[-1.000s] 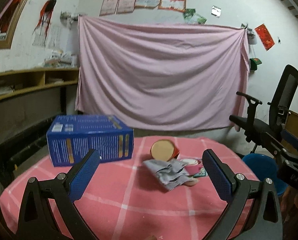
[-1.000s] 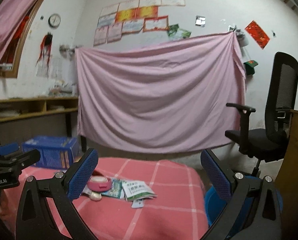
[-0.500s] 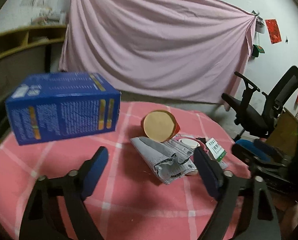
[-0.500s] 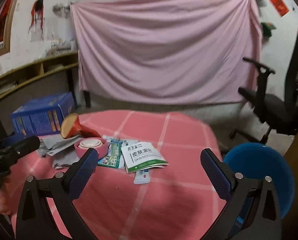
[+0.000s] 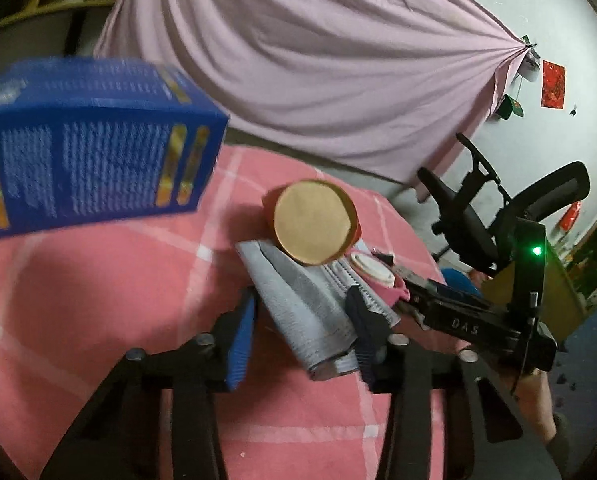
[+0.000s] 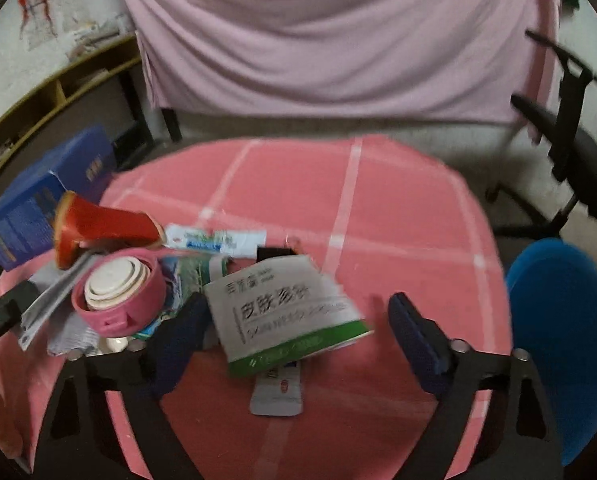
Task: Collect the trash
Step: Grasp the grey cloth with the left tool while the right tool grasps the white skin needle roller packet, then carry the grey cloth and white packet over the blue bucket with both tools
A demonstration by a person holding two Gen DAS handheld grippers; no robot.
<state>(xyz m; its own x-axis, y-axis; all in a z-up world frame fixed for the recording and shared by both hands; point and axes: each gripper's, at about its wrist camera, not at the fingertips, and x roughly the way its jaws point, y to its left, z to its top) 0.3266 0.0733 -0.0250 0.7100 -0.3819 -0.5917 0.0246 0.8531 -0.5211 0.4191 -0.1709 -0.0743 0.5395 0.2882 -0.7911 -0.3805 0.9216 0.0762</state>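
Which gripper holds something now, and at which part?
Neither yet. The left gripper has its jaws around the near end of the grey folded wrapper; the right gripper is open.

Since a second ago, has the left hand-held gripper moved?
Yes. The left hand-held gripper has come forward and down toward the table; its fingers now straddle the grey packet, once well ahead.

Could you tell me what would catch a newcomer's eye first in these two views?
Probably the heap of trash in the middle of the pink checked tablecloth: a red paper cup tipped on its side, a pink lid and a white-and-green packet. The left gripper straddles a grey foil pouch, a big blue box stands at the table's left, and a blue bin waits off its right edge.
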